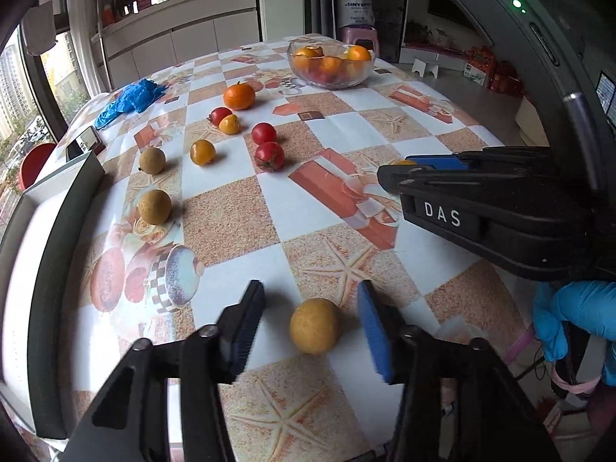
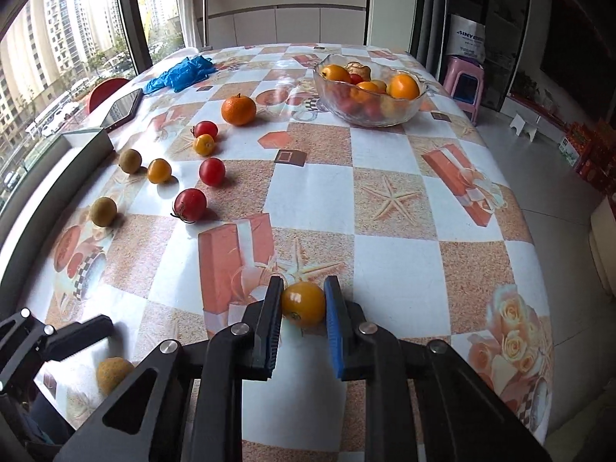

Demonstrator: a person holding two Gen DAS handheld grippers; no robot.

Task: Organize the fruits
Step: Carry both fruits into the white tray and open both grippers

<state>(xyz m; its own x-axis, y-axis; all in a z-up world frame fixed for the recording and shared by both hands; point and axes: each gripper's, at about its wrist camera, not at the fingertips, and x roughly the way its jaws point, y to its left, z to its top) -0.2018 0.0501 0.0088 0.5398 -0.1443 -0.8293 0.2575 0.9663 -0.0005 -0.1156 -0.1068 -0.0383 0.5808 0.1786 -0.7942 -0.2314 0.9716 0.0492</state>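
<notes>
My left gripper [image 1: 311,321] is open around a tan longan [image 1: 315,325] that lies on the tablecloth, with a gap on each side. My right gripper [image 2: 304,304] is shut on a yellow cherry tomato [image 2: 303,304] at table level; it also shows from the side in the left wrist view [image 1: 389,177]. A glass bowl [image 2: 417,106] with oranges and tomatoes stands at the far right of the table; it also shows in the left wrist view [image 1: 294,67]. Loose fruits lie at the left: a tangerine [image 2: 238,109], red tomatoes [image 2: 190,204], yellow tomatoes [image 2: 159,171] and longans [image 2: 103,211].
A grey box [image 2: 86,142] and a phone [image 2: 123,109] lie at the table's left edge. A blue glove [image 2: 181,73] lies at the far left. A pink stool [image 2: 464,81] stands beyond the table. The table's right edge drops to the floor.
</notes>
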